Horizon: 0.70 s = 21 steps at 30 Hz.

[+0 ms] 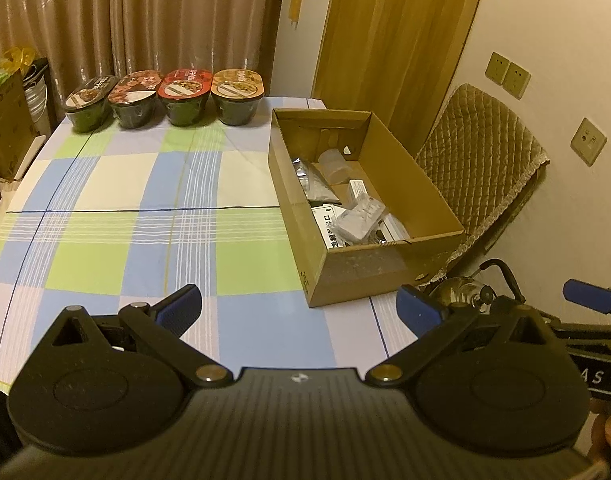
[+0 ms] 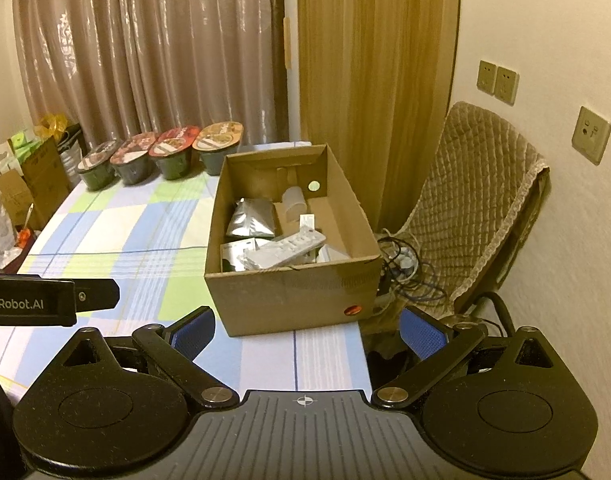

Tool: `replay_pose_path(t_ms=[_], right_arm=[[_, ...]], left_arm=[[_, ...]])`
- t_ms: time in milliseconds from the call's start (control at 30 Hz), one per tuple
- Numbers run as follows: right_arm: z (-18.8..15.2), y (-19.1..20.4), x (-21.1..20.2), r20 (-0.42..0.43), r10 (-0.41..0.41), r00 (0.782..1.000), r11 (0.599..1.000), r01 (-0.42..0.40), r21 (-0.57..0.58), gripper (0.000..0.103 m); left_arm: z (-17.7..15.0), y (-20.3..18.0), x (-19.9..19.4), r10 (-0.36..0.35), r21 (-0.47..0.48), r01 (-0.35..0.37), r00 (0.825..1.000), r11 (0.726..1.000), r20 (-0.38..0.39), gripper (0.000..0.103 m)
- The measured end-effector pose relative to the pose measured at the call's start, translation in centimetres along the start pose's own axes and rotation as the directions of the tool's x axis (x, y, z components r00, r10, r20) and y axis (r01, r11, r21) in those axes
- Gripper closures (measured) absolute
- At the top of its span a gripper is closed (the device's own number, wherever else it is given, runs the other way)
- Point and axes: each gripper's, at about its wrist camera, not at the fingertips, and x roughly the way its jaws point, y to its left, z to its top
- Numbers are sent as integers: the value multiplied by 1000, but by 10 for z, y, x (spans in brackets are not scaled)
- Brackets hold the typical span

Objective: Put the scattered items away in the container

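Hovering empty, both jaws spread wide, cardboard box (image 2: 293,300) just ahead, items inside

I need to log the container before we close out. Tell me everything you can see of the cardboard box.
The box is plain brown corrugated cardboard, rectangular, open-topped, upright on the checked tablecloth near the table's right edge. Its far wall has a round hole; its near wall carries a small red mark. Inside lie a silver foil pouch, a translucent cup on its side, and white packets and small boxes. Neither gripper touches it.
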Motion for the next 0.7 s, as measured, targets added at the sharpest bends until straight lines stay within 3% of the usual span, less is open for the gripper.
replay_pose_path(t_ms=[700], right_arm=[[-1, -1, -1, -3, 4, 1000, 1000, -4, 8, 0]], left_arm=[[-1, -1, 4, -2, 5, 2, 1000, 1000, -12, 1]])
